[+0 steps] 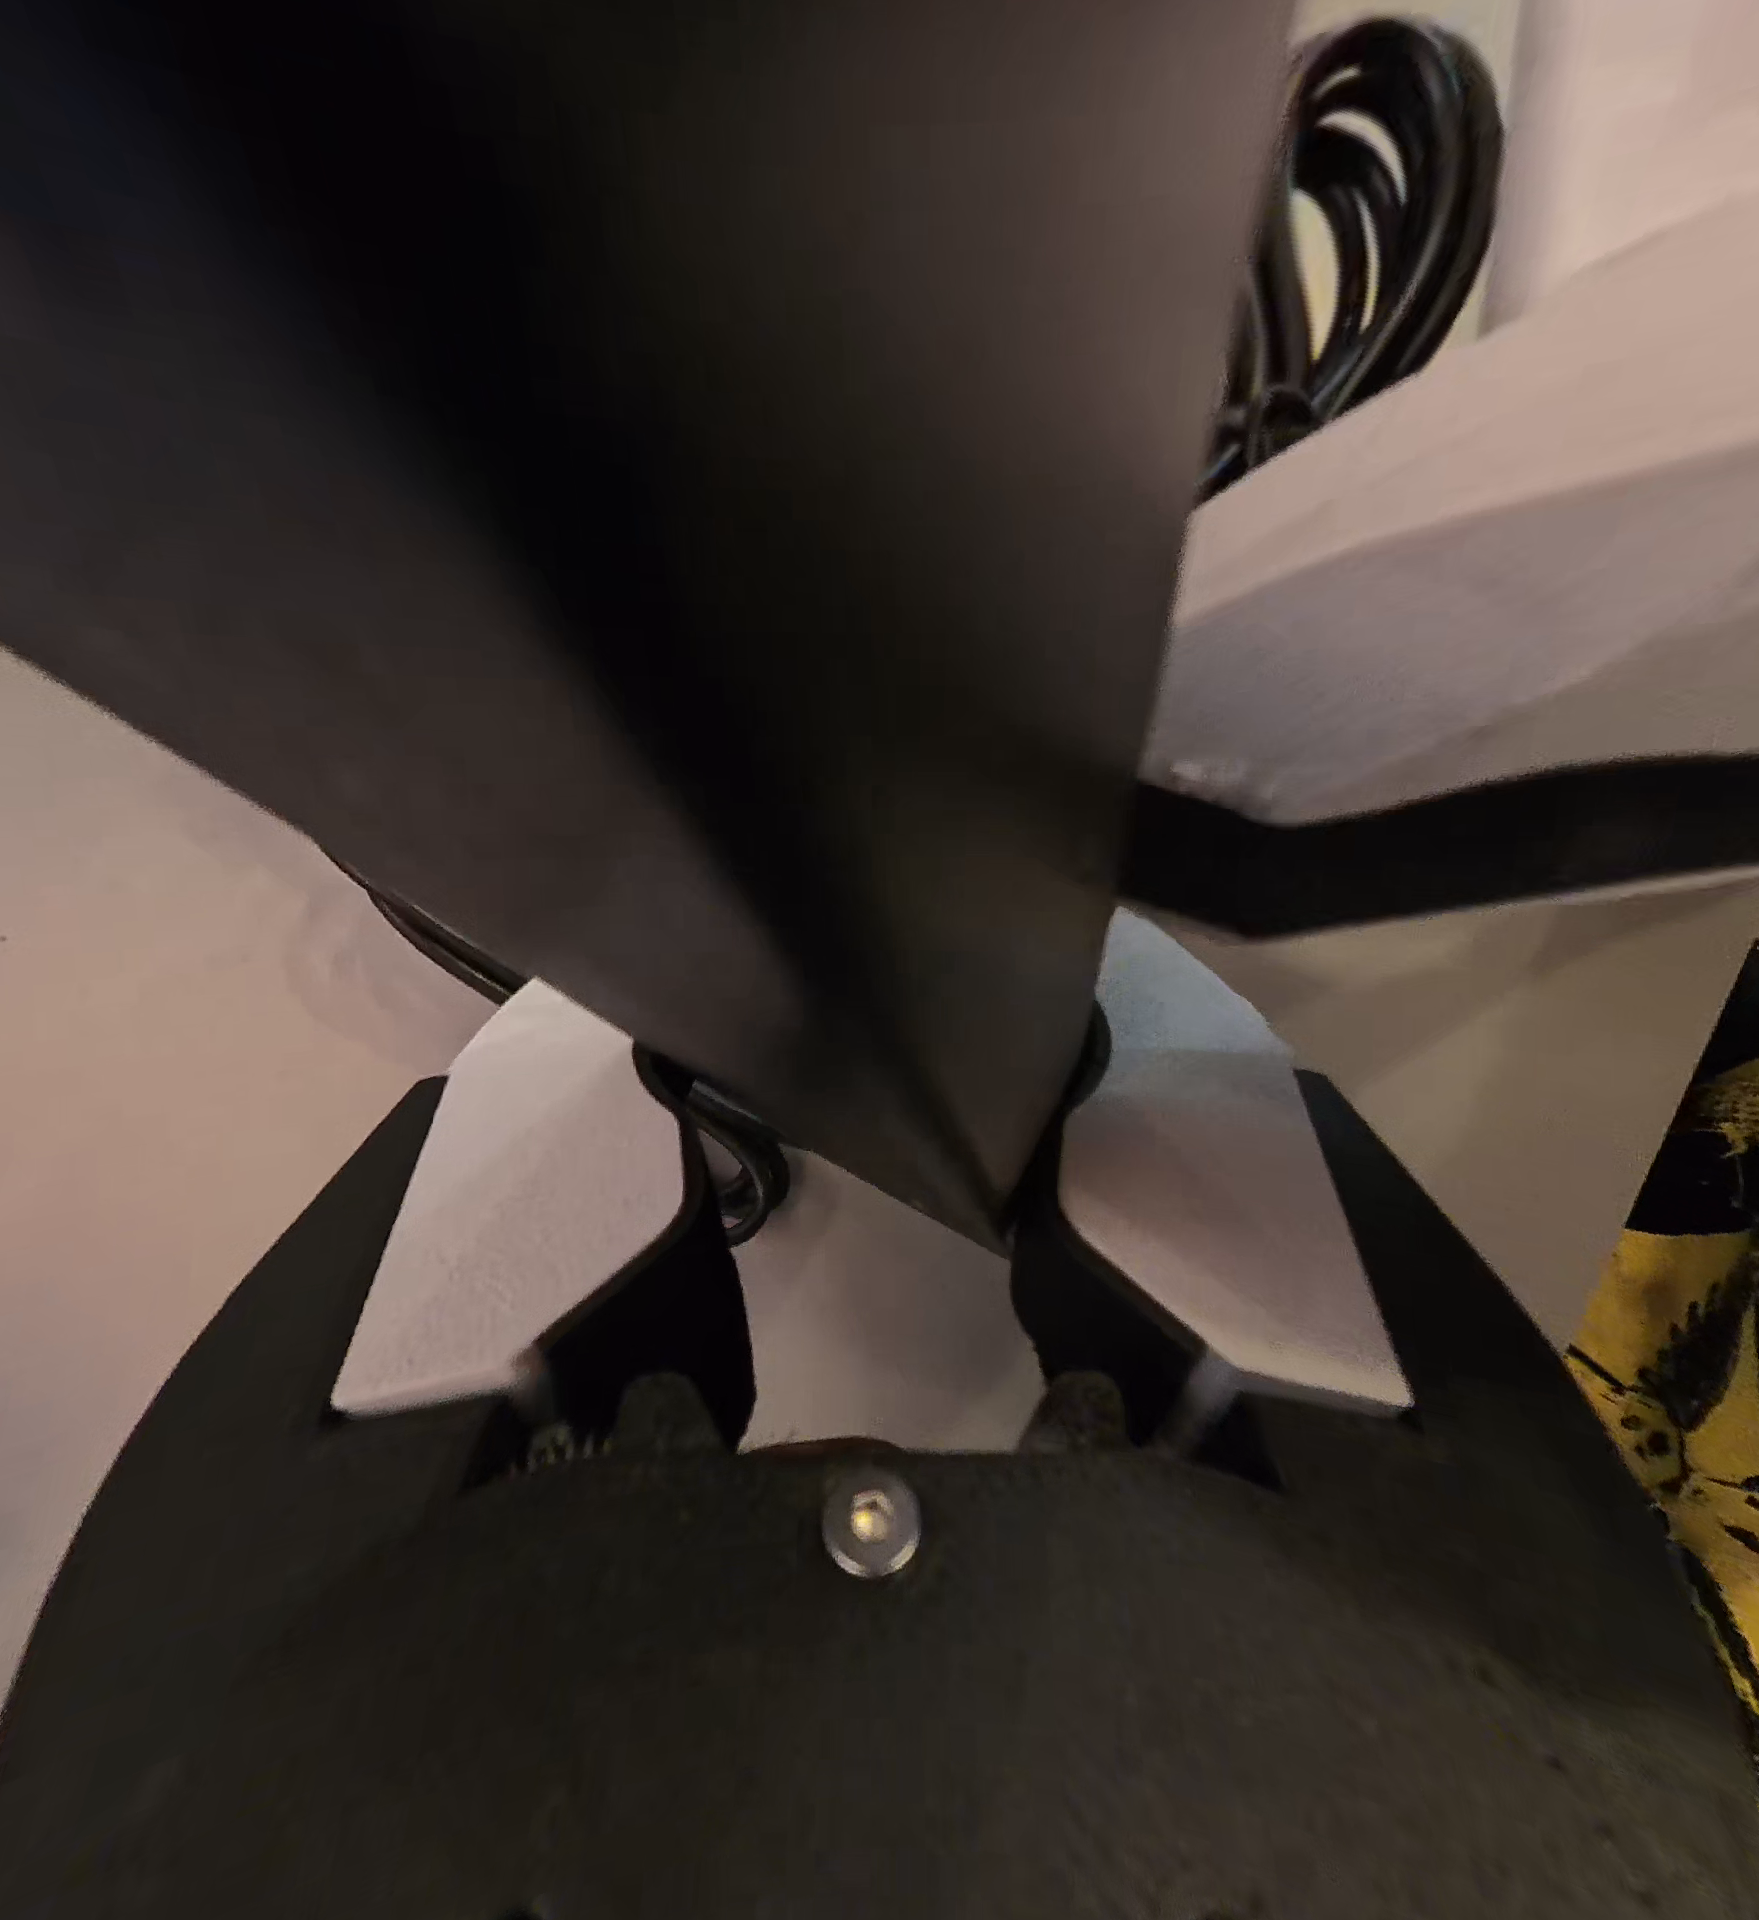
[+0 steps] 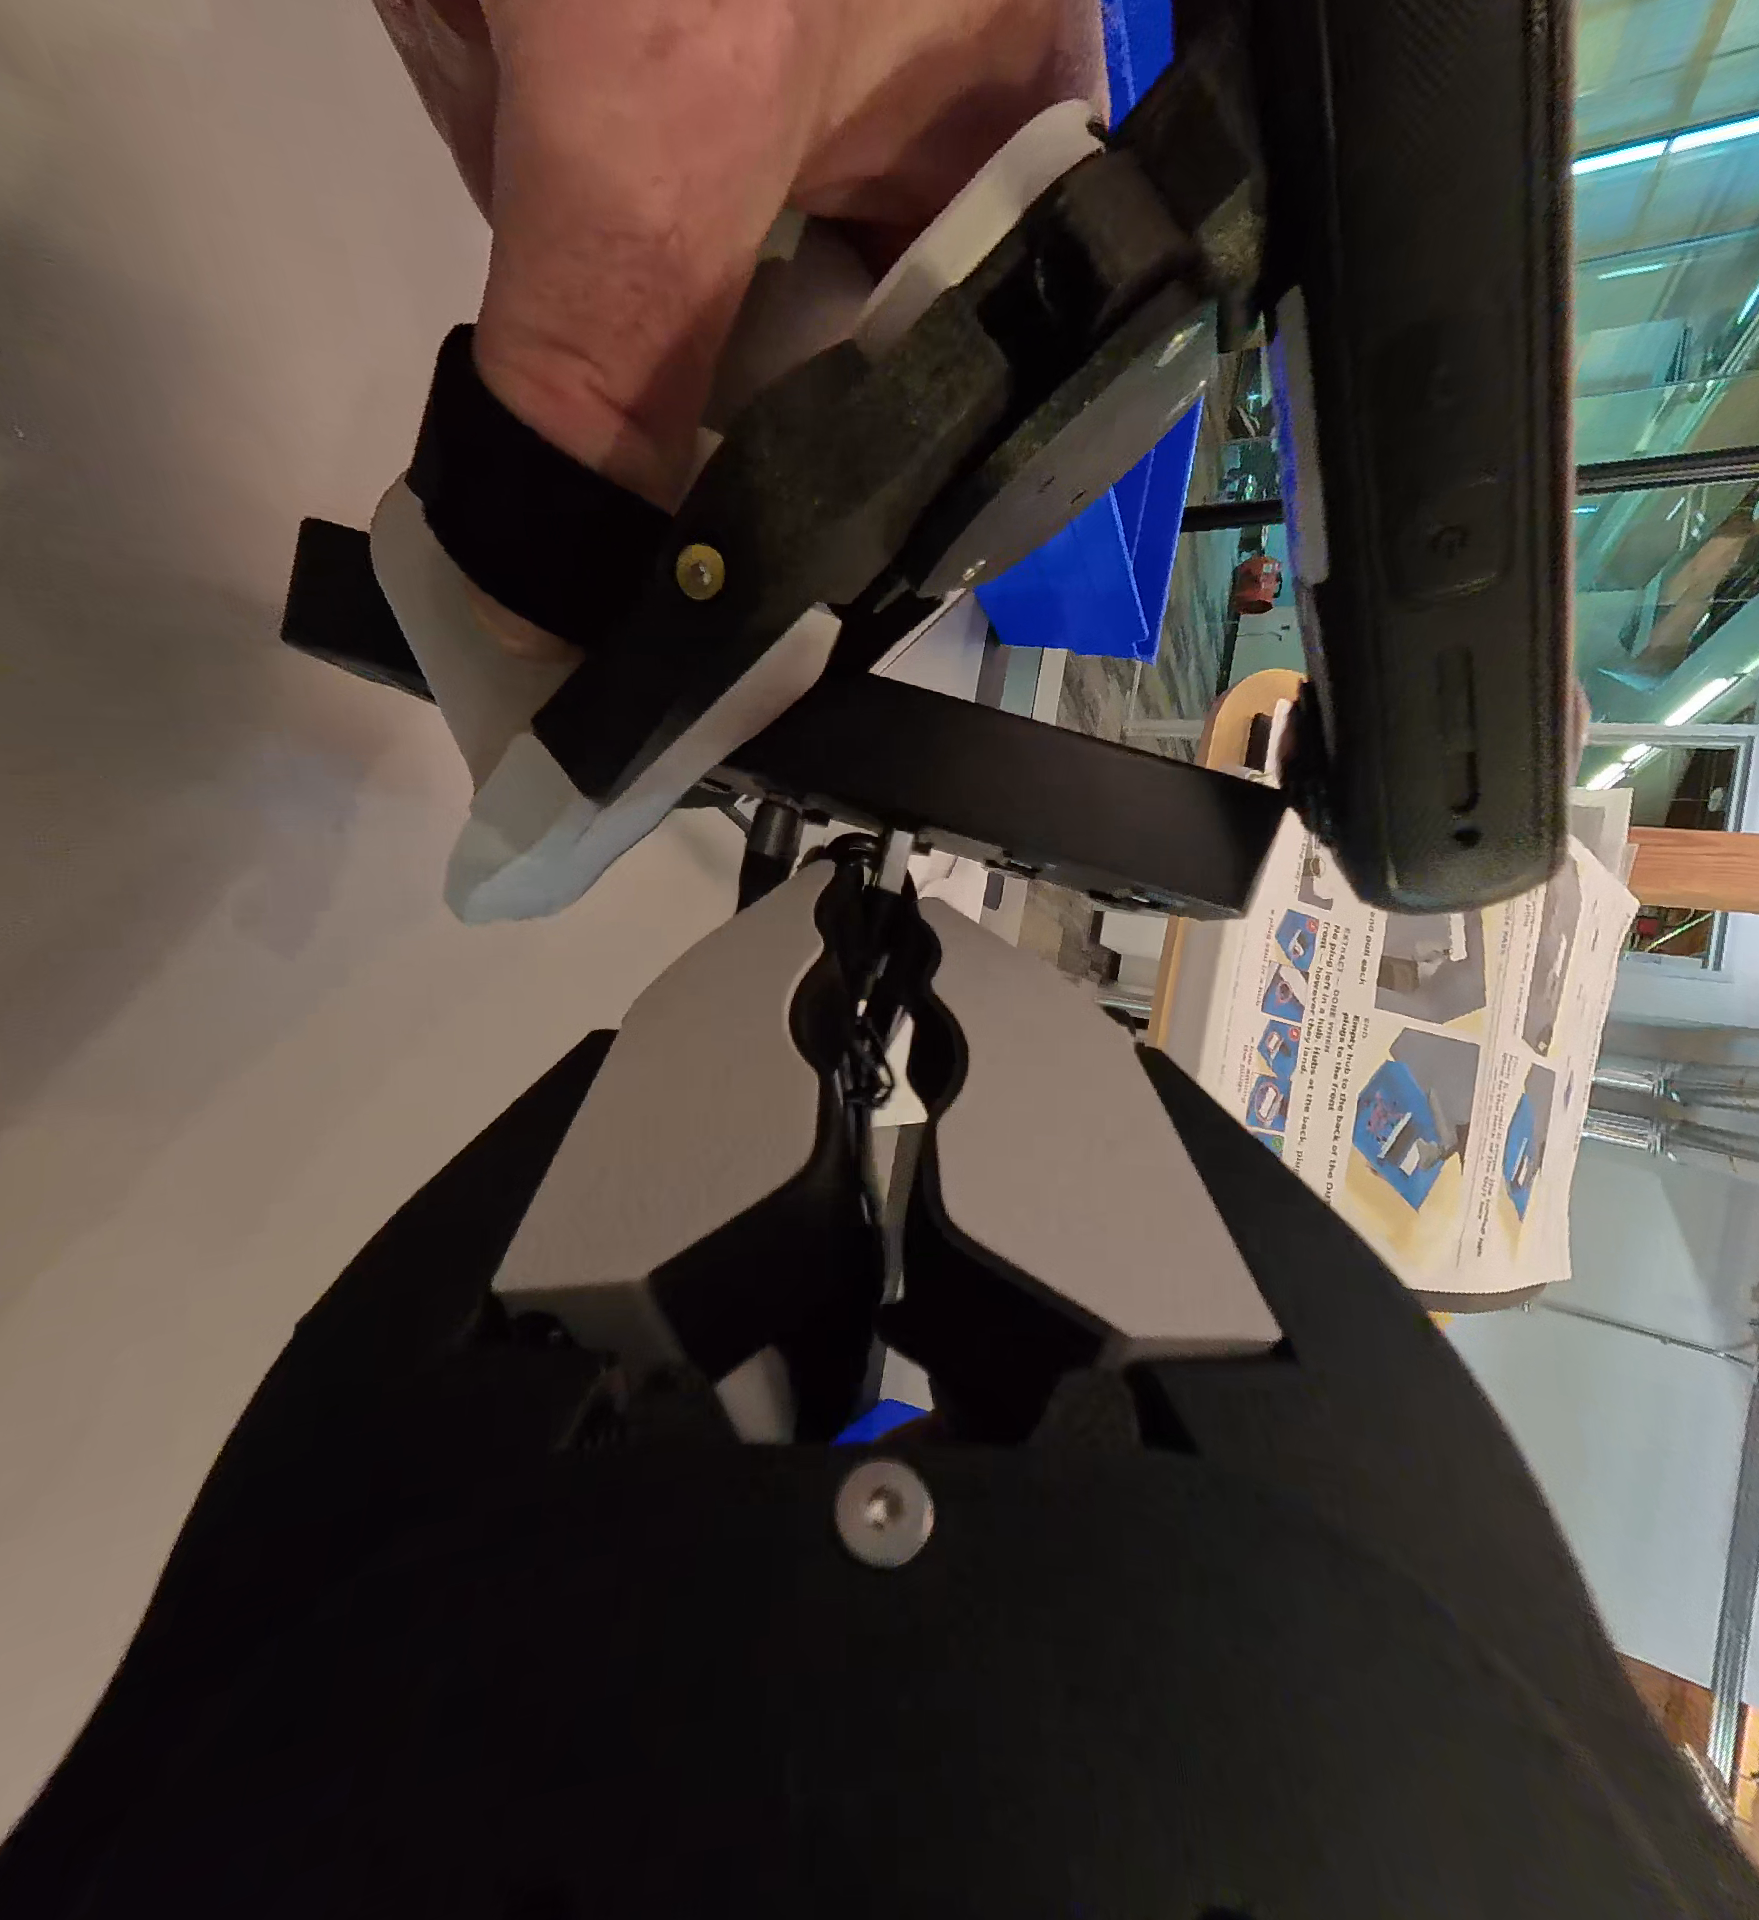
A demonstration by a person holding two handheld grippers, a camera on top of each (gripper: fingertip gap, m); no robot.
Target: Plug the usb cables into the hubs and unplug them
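The hub [image 2: 1010, 774] is a flat black box held up off the white table [image 2: 127, 935], and everything here turns on it. The left gripper [image 1: 875, 1132] has its jaws spread wide across the hub's body [image 1: 646, 468], which fills the top of the left wrist view; the fingers [image 1: 693, 1174] seem to sit against its sides, though blur and closeness make true contact hard to judge. In the right wrist view a hand [image 2: 709, 208] works that gripper above the hub.

Below the hub's port edge, the right gripper [image 2: 880, 935] has its jaws nearly closed on a black USB plug [image 2: 870, 997], pads pressed on its sides. The plug's metal tip [image 2: 899, 857] meets the hub's edge, at or partly in a port. A second cable [image 2: 771, 831] is already seated just left of it.

Risks from here, as I judge them:
- The plug looks slightly tilted to the port; pushing so could jam or bend the tip.
- The thin grip on the plug may slip under push or pull.
- If the left hold is loose, the hub will twist or shift away.
- The neighbouring cable may get nudged or snagged.
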